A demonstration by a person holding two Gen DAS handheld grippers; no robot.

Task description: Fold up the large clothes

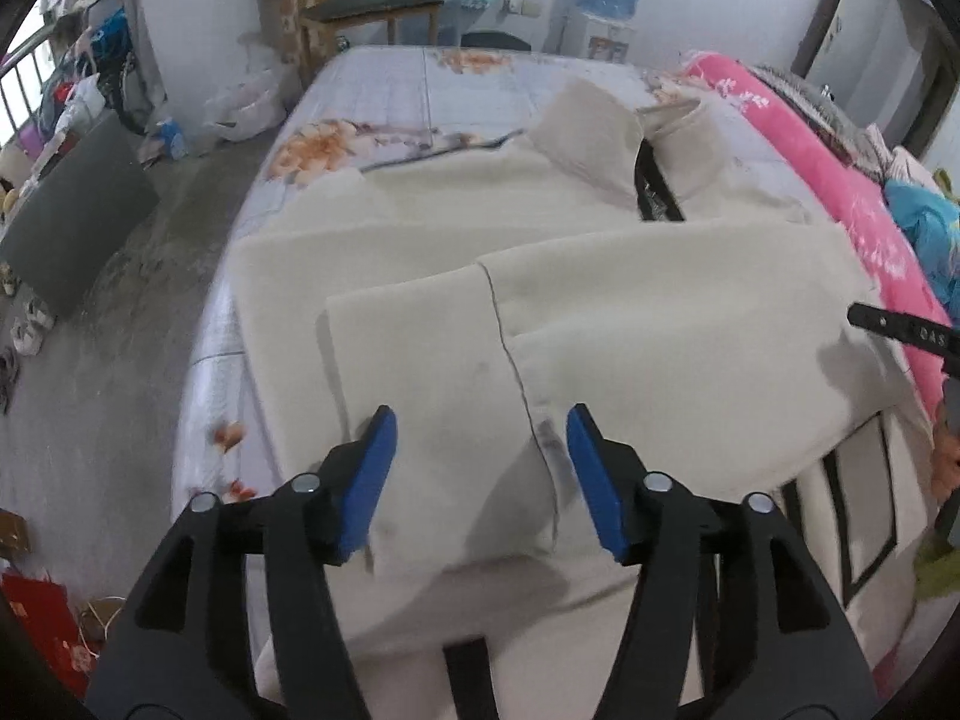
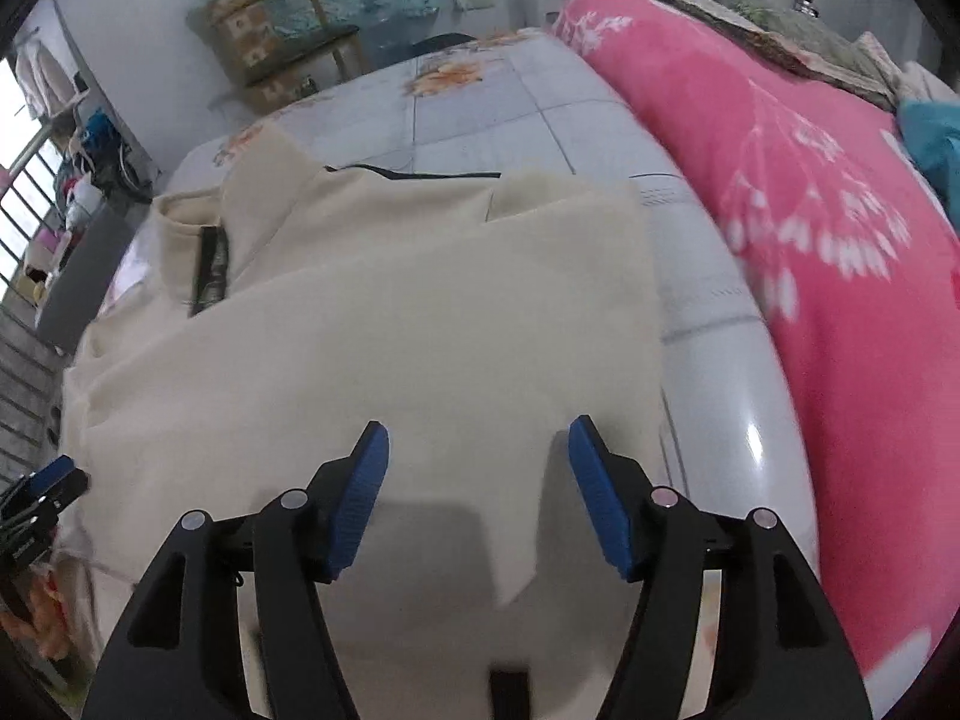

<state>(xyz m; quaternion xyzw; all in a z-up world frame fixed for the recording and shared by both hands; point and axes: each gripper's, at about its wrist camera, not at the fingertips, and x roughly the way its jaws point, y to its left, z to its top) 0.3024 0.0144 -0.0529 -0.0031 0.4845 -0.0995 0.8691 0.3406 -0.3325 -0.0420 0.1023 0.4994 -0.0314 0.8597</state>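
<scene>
Cream fleece jacket fills the lower and middle part of both wrist views, spread on the bed with its sleeves folded across the body. Nearest us in the left wrist view, our left gripper hangs over a folded sleeve end, jaws wide apart and gripping nothing. In the right wrist view our right gripper hovers over the jacket's hem corner at lower centre, likewise spread and empty.

We judge that the sleeve folds are done and the lengthwise fold is next. That calls for both grippers to drop, pinch the near hem at two spaced points, and carry it toward the collar without dragging the sleeves loose.

Further up the frame, the collar with its black zipper lies at the far end of the garment. Beyond it the floral bedsheet shows bare, a pink blanket runs along the right side, and a water dispenser stands at the top.
</scene>
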